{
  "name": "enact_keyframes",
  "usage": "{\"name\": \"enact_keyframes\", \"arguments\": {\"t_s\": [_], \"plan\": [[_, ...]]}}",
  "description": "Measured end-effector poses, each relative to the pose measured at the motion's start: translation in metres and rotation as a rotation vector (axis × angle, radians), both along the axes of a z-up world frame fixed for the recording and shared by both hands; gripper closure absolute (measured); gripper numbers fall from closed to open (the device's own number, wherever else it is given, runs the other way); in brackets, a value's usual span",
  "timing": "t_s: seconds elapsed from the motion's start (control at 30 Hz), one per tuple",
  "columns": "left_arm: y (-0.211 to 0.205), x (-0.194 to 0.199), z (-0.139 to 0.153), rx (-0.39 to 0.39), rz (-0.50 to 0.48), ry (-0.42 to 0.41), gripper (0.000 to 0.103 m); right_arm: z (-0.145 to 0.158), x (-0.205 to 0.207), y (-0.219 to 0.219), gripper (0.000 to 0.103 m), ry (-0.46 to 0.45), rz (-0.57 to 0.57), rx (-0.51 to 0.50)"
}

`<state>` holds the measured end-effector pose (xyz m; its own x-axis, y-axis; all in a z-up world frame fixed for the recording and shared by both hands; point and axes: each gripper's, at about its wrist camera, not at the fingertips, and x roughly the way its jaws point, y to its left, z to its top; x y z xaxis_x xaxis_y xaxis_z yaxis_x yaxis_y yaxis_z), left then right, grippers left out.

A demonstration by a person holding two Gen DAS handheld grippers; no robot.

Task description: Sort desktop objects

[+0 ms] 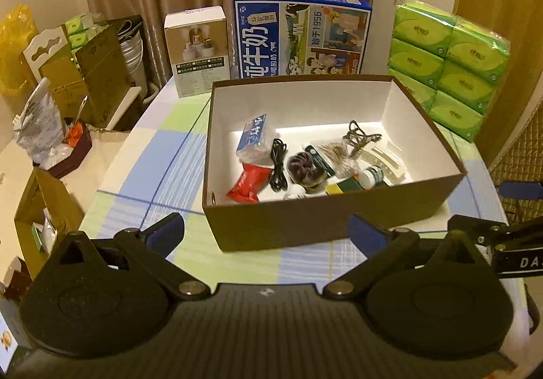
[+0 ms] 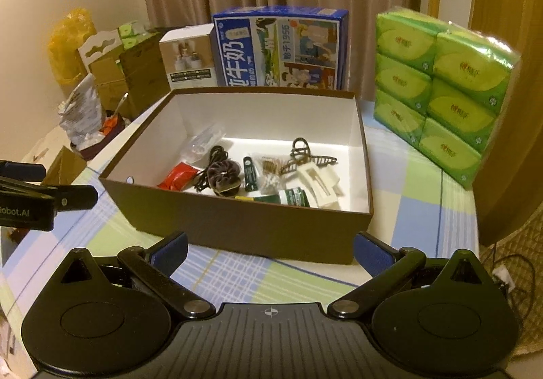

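A brown cardboard box (image 1: 305,229) with a white inside stands on the checked tablecloth; it also shows in the right wrist view (image 2: 244,226). In it lie a red packet (image 1: 249,184), a blue tissue pack (image 1: 255,136), a black cable (image 1: 278,163), a dark scrunchie (image 2: 222,175), cotton swabs (image 1: 342,158), a small green bottle (image 2: 293,197), a brown hair claw (image 2: 302,153) and a cream clip (image 2: 320,184). My left gripper (image 1: 266,231) is open and empty just before the box's near wall. My right gripper (image 2: 269,248) is open and empty at the same wall.
Behind the box stand a blue milk carton box (image 1: 300,34), a small white product box (image 1: 197,51) and a stack of green tissue packs (image 1: 448,63). Cartons, bags and clutter (image 1: 68,100) sit on the surface to the left. The right gripper's arm (image 1: 502,240) shows at right.
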<state>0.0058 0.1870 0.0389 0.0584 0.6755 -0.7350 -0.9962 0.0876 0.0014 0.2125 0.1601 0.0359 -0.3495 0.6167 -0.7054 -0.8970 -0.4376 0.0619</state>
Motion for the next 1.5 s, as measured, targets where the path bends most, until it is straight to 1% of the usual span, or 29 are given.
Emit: {"name": "enact_keyframes", "arguments": {"t_s": [0.2,0.63,1.13,1.5], "plan": [[-0.024,0.006,0.005,-0.001,0.009,-0.008,0.001,0.007,0.007,-0.019,0.002,0.003,0.014,0.013],[-0.069,0.022,0.013,0.010,0.039,0.008,0.001,0.013,0.023,-0.052,0.002,0.015,0.050,0.026],[-0.097,0.029,0.006,-0.001,0.061,0.015,0.001,0.004,0.034,-0.077,0.002,0.000,0.086,0.004],[-0.106,0.034,0.004,0.000,0.058,0.018,0.001,-0.002,0.036,-0.079,0.002,-0.007,0.094,-0.013]]}}
